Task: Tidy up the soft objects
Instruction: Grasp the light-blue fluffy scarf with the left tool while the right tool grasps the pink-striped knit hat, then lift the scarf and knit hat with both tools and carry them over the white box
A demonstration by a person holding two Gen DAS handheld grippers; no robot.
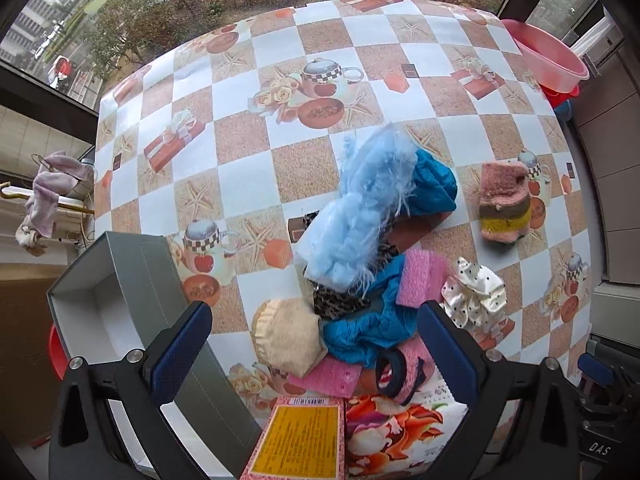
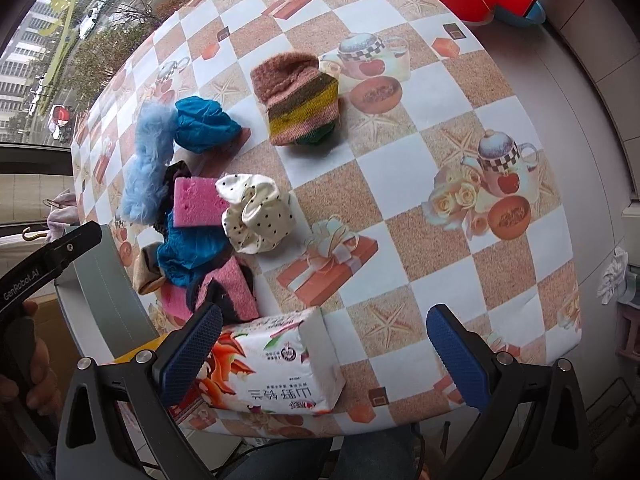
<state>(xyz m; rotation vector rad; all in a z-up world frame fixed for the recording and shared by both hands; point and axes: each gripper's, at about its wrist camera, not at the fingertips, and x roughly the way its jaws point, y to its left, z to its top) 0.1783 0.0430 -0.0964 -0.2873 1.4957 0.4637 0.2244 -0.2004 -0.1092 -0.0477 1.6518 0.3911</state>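
Right wrist view: both tongs, right (image 2: 326, 354) and left (image 1: 316, 350), gape empty; tissue pack (image 2: 276, 364) overhangs the tabletop (image 2: 420, 184) edge, a nudge could drop it.

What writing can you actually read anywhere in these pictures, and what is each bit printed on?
"GenRobot.AI": on the black handle of the left gripper, seen from the right wrist.
"DAS": on a black part at the lower right of the left wrist view.
Large Chinese characters, upside down, on the tissue pack: not confidently readable.
Yellow label and barcode on the pink box: too small to read.
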